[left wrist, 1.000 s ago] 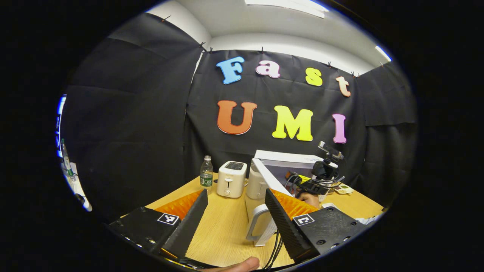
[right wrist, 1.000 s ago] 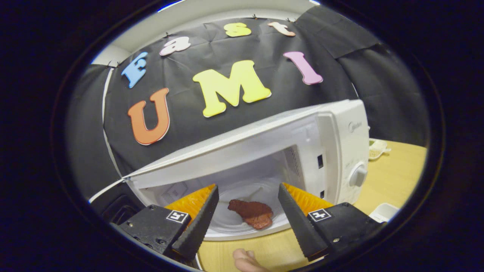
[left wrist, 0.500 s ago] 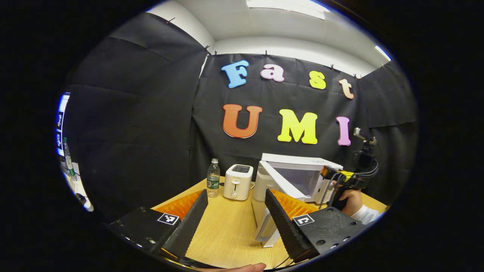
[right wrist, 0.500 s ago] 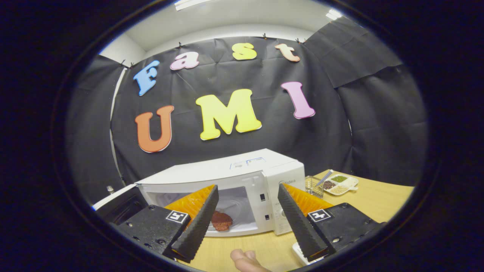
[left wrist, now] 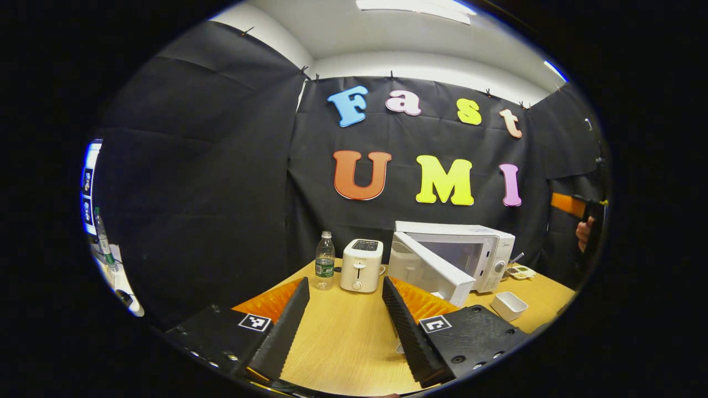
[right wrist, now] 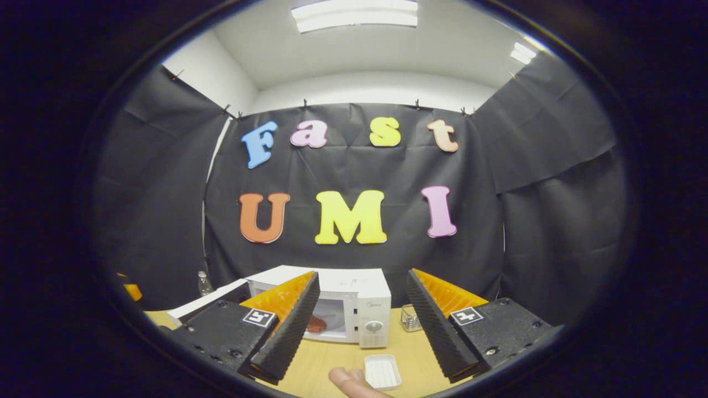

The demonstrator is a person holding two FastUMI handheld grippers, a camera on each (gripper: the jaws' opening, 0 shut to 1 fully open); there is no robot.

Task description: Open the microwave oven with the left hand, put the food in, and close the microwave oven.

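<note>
The white box-shaped microwave oven point(right wrist: 354, 309) stands toward the back edge of the light wooden bench point(left wrist: 343, 342), its door point(left wrist: 437, 268) swung wide open. Inside the cavity lies the reddish-brown slab of food point(right wrist: 316, 324). The left gripper point(left wrist: 343, 331) hovers above the bench's near edge, fingers released and spread with nothing between them. The right gripper point(right wrist: 359, 331) is likewise released and empty, raised in front of the oven; a fingertip point(right wrist: 345, 378) of the holding hand shows at the bottom of the right gripper view. A small white rectangular dish point(right wrist: 383, 371) sits on the bench in front of the oven. Left of the oven stand a white toaster point(left wrist: 360, 265) and a clear plastic water bottle point(left wrist: 324, 261).
</note>
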